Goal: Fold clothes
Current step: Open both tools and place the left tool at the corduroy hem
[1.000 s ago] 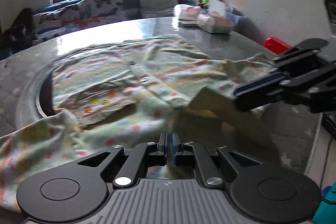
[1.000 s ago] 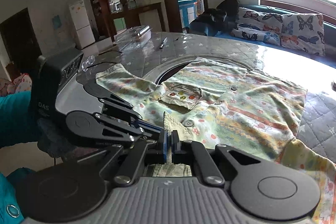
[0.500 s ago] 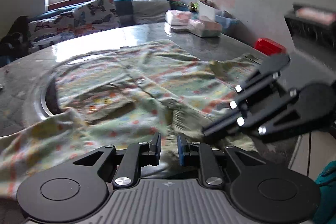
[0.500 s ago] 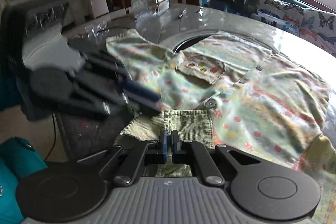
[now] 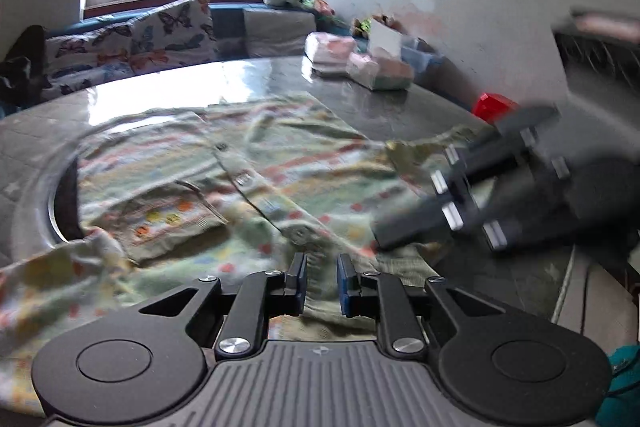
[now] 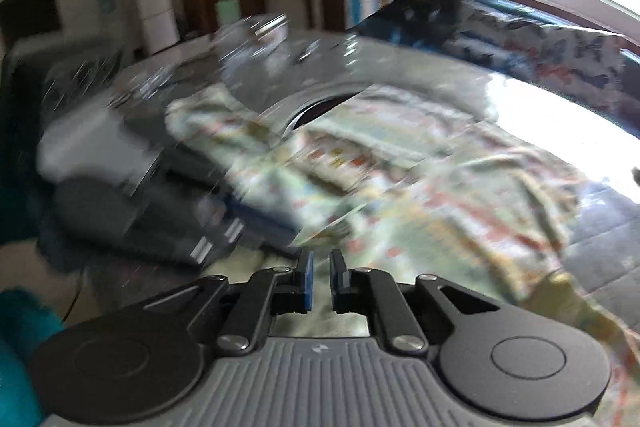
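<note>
- Left wrist view: the left gripper (image 5: pixel 321 281) has its jaws parted, a clear gap between the blue pads, nothing clamped; the shirt's hem lies just under and ahead of the tips.
- That patterned button-up shirt (image 5: pixel 256 187) is spread over the round glass-topped table (image 5: pixel 360 99), its chest pocket ahead and to the left.
- Off to the right, the right gripper (image 5: pixel 404 233) shows blurred, low over the shirt's edge.
- Right wrist view, badly smeared: right jaws slightly apart, gripping nothing; shirt ahead, left gripper (image 6: pixel 280 227) to the left.
</note>
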Demonstrator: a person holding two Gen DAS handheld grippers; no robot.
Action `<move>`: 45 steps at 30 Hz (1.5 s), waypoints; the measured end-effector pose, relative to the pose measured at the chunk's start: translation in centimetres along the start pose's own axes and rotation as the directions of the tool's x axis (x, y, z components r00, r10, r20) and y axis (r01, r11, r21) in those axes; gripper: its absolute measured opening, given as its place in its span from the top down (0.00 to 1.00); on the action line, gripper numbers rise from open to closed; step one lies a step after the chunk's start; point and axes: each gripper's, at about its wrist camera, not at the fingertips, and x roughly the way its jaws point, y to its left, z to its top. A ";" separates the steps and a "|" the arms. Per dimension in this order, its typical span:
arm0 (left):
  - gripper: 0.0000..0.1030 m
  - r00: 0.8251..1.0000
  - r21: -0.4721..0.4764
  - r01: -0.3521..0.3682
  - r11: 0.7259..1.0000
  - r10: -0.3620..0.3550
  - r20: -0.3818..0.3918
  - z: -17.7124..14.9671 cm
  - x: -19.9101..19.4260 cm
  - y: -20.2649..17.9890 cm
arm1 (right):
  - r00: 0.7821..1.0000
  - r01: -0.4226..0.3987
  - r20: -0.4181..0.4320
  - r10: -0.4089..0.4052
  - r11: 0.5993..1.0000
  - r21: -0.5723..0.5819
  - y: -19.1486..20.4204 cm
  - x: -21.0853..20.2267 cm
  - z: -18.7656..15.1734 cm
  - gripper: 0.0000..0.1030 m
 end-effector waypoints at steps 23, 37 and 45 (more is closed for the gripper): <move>0.83 1.000 -0.025 -0.026 0.999 0.026 0.002 1.2 0.1 0.7 | 0.999 0.037 -0.009 -0.036 0.998 0.048 -2.2 4.0 -0.1 0.92; 0.83 0.998 0.020 0.004 1.000 -0.003 -0.061 0.4 2.3 -0.5 | 0.986 0.164 -0.049 -0.158 0.973 0.165 -5.9 -0.3 -4.5 0.92; 0.83 0.998 0.028 -0.005 1.000 0.007 -0.070 0.5 2.4 -0.8 | 0.979 0.203 -0.016 -0.204 0.958 0.203 -8.3 0.1 -3.7 0.86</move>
